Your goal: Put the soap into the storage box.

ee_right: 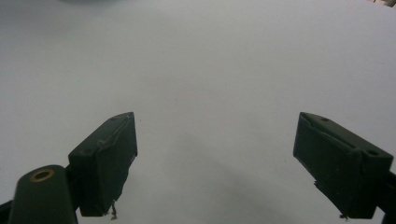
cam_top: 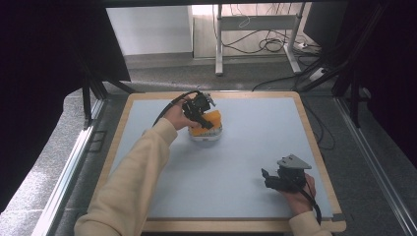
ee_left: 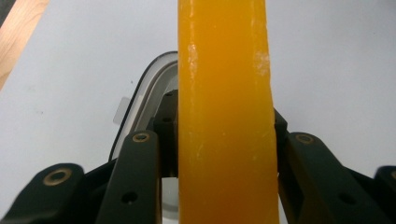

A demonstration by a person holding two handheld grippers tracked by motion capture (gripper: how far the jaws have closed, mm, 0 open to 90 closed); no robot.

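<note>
Sleeves and forearms are coming in over the near edge of the table (cam_top: 147, 110), one on each side. We are noting a grey mat covering most of the wooden top, with bare wood showing along its rim.

Near the right front corner, the right gripper (cam_top: 265, 175) is sitting low over the mat, held by the right hand (cam_top: 297, 195), its grey three-cornered plate on top. In the right gripper view its two black jaws are standing wide apart, with nothing but plain grey mat between them.

Farther back, toward the far edge and slightly left of the table's centre, the left hand (cam_top: 175, 115) is holding the left gripper (cam_top: 205, 122) over a white container (cam_top: 205, 135). We are seeing an orange block (cam_top: 209, 120) on top of the container. In the left gripper view the orange block (ee_left: 224, 116) is running upright between the jaws, which are pressing against both of its sides. Behind it the container's pale rim (ee_left: 144, 88) is showing, resting on the mat.

Beyond the far edge, cables are lying on the floor beside a metal stand.
</note>
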